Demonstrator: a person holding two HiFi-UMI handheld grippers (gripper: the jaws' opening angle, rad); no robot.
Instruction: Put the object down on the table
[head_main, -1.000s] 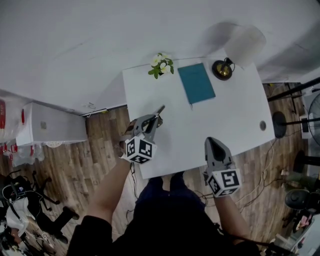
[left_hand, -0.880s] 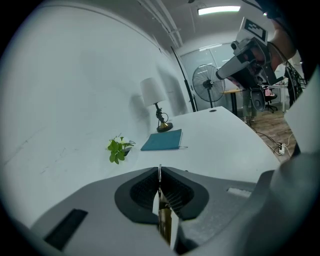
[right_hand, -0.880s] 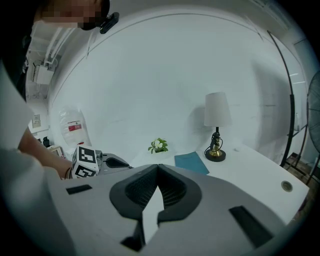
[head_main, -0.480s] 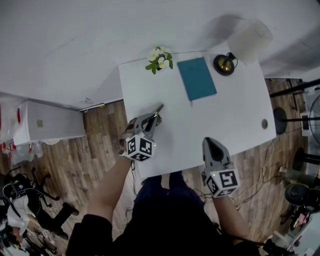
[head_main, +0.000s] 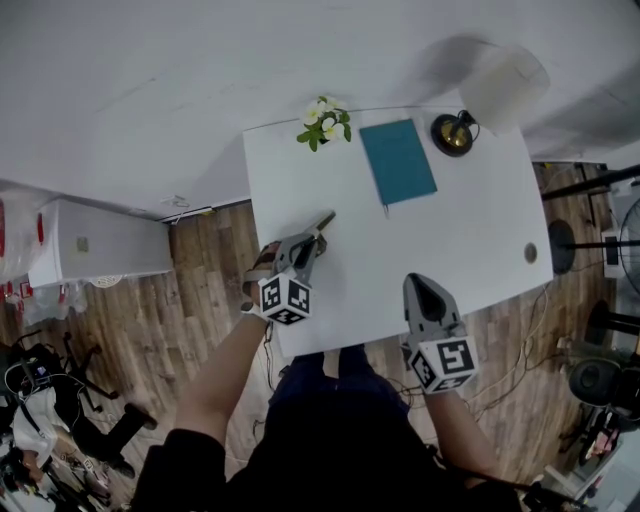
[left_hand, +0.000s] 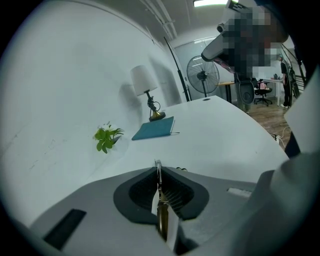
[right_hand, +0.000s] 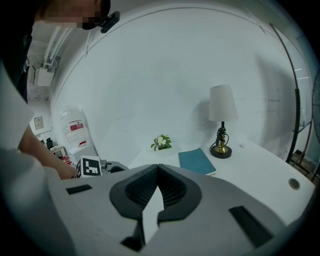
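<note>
1. At the left, over the near left part of the white table (head_main: 470, 230), the left gripper (head_main: 308, 240) is seen with its jaws pressed together on a slim, pen-like object (head_main: 323, 221), whose tip juts out beyond them.
2. The object is judged not yet put down: it is clamped, and whether its tip touches the tabletop cannot be told. Lowering and release are left.
3. Farther back, a small plant (head_main: 323, 122), a teal notebook (head_main: 398, 161) and a lamp (head_main: 455, 133) are set along the far edge, well apart from the object.
4. At the right, the right gripper (head_main: 422, 285) is held at the near edge, jaws closed on nothing.
</note>
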